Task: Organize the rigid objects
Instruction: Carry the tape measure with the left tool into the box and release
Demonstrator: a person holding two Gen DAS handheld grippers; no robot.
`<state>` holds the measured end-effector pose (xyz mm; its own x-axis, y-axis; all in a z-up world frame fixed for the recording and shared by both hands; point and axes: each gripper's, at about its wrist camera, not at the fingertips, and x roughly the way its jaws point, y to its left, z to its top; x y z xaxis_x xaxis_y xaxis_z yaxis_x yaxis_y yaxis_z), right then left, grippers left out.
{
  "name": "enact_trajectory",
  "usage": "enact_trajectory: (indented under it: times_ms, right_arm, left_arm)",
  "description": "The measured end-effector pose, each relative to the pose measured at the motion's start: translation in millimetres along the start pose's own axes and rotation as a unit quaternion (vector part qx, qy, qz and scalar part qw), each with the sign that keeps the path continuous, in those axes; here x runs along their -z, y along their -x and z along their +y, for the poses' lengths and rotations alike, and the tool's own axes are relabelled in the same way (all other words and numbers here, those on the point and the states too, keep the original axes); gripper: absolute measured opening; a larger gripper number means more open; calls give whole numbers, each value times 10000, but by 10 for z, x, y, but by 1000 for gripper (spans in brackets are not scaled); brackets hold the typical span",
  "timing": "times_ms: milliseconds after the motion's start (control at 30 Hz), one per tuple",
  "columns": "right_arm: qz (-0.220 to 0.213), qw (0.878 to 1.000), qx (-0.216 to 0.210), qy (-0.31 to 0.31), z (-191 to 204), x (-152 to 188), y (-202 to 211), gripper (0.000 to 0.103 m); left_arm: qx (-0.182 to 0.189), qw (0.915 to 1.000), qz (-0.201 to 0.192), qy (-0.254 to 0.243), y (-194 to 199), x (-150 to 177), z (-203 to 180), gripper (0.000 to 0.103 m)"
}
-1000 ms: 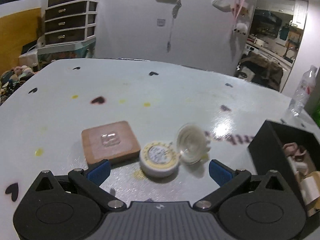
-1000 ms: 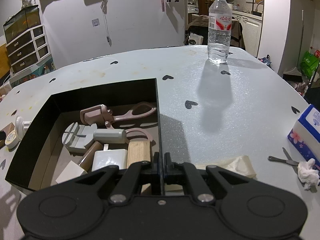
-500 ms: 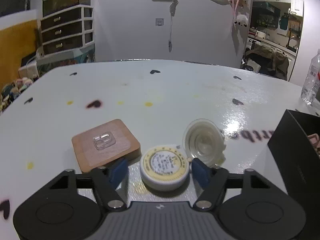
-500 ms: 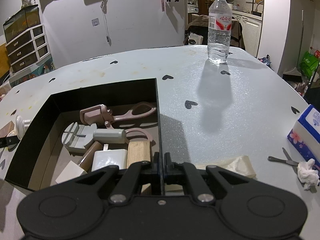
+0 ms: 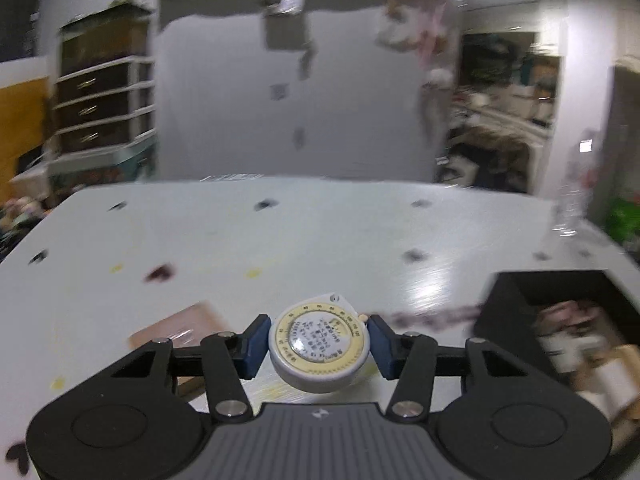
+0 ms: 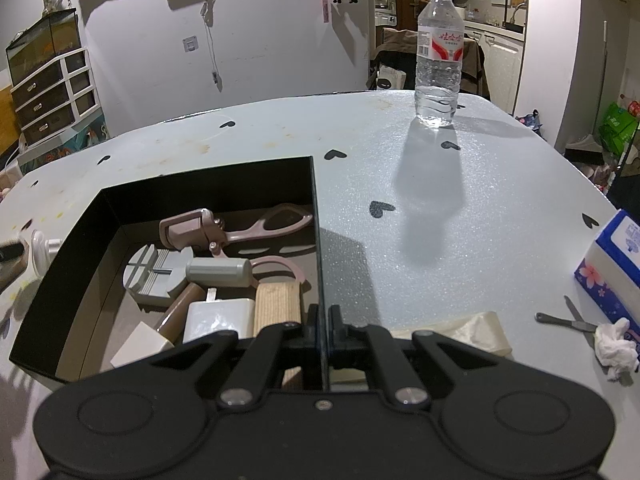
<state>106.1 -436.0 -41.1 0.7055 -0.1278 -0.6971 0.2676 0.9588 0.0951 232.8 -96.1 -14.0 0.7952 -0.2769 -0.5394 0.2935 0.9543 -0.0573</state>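
My left gripper [image 5: 318,343] is shut on a round white tape measure [image 5: 319,350] with a yellow dial, held above the table. A square wooden coaster [image 5: 176,326] lies below and to the left of it. The black box [image 6: 208,184] holds several rigid items: a pink clamp tool [image 6: 224,230], a grey round tool [image 6: 160,274], a white charger [image 6: 218,318], a wooden block [image 6: 277,306]. The box also shows in the left wrist view [image 5: 508,300] at the right. My right gripper [image 6: 322,326] is shut on the box's right wall [image 6: 316,240]. A white suction cup [image 6: 40,250] lies left of the box.
A water bottle [image 6: 439,56] stands at the far side of the table. A tissue pack [image 6: 612,264], small scissors [image 6: 568,320], a crumpled tissue [image 6: 616,348] and a cream plastic bag [image 6: 460,332] lie to the right. The left wrist view is blurred by motion.
My left gripper closed on the tape measure and lifted it off the table, swinging right toward the box. The right gripper and the box have not moved.
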Motion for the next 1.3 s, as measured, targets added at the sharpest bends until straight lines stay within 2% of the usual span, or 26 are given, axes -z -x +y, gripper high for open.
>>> enact_trajectory:
  times_ms: [100,233,467,567,667,867,1033,1300]
  right_arm:
    - [0,10000,-3,-3,1,0,0,4]
    - [0,10000,-3,-6,2,0,0,4]
    - [-2,10000,-5,-1,-1,0,-1,4]
    - [-1,10000,-4,-3,2,0,1,4]
    - [-4,10000,-10,-11,-2,-3,2,4]
    - [-6,10000,-14,-12,0,-5,4,4]
    - [-5,10000,-13,-12,0,-5,4,4]
    - [-6,10000,-6,-4,2,-5,6,4]
  left_arm:
    - [611,9978,-60,-248,102,-69,-221,53]
    - [1360,9883,-77,-686,211,-75,-558,53]
    - [2016,9682,198,-1466,193,32,-1054,53]
    - [2110,9595,413,-1820,149,98,-1208,53]
    - [2098,9552,534,-2018,87,125,-1278,53]
    - [1990,9572,524,-2035,68,111,-1298,54]
    - [2086,9560,509,-1998,93,94,-1302,69]
    - [2149,9556,559,-1938,104,93,-1308,70]
